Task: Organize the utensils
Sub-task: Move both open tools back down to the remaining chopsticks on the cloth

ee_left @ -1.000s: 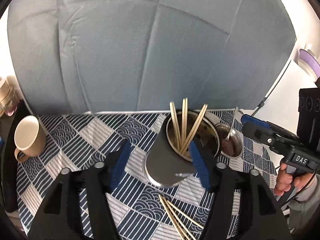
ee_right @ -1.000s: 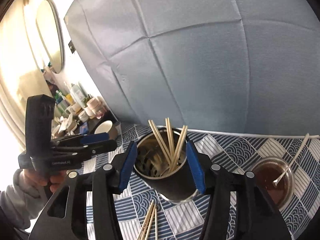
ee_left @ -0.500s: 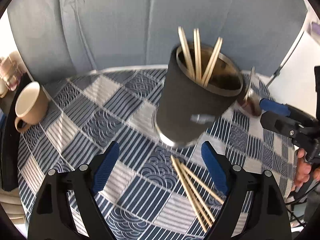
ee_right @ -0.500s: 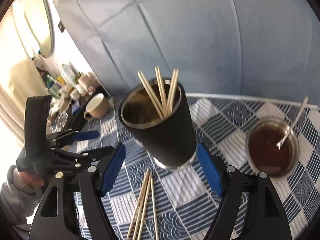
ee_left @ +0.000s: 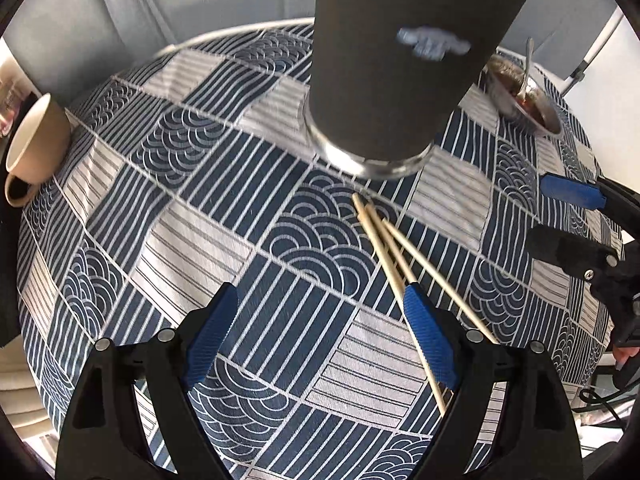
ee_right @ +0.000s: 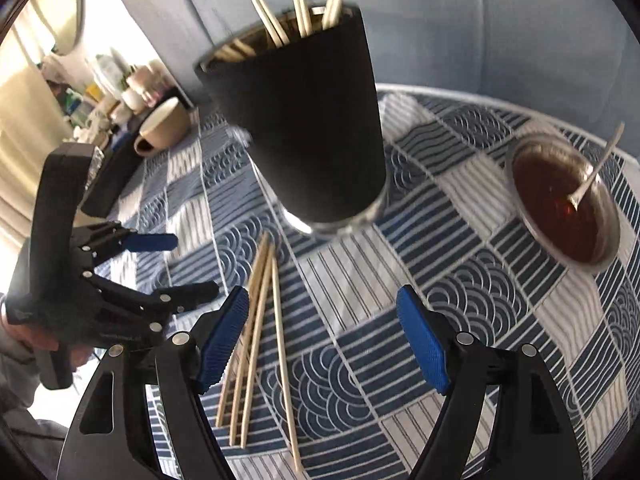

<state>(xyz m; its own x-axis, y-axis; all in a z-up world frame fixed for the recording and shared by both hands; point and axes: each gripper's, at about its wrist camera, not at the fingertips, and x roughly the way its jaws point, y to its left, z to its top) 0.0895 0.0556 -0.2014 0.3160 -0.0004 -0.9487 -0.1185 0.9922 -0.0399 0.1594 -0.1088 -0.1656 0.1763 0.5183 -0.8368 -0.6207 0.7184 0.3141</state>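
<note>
A black tumbler [ee_right: 312, 120] with a steel base stands on the patterned cloth, with several chopsticks [ee_right: 300, 8] sticking out of it. More loose chopsticks [ee_right: 260, 320] lie on the cloth in front of it, also seen in the left wrist view as chopsticks [ee_left: 384, 240]. My left gripper [ee_left: 320, 304] is open just above the cloth, its right pad over the loose sticks. My right gripper [ee_right: 324, 300] is open too, and the sticks run by its left pad. Nothing is pressed between either pair of pads.
A bowl of brown sauce [ee_right: 560, 208] with a spoon sits right of the tumbler. A beige mug [ee_left: 36, 148] lies on its side at the cloth's left edge. Grey upholstery rises behind the table. Each gripper shows in the other's view: left gripper [ee_right: 196, 264], right gripper [ee_left: 538, 212].
Both grippers have opened wider, sunk toward the cloth and tipped downward. The tumbler has slid to the top of each view, and the loose chopsticks now lie by the pads.
</note>
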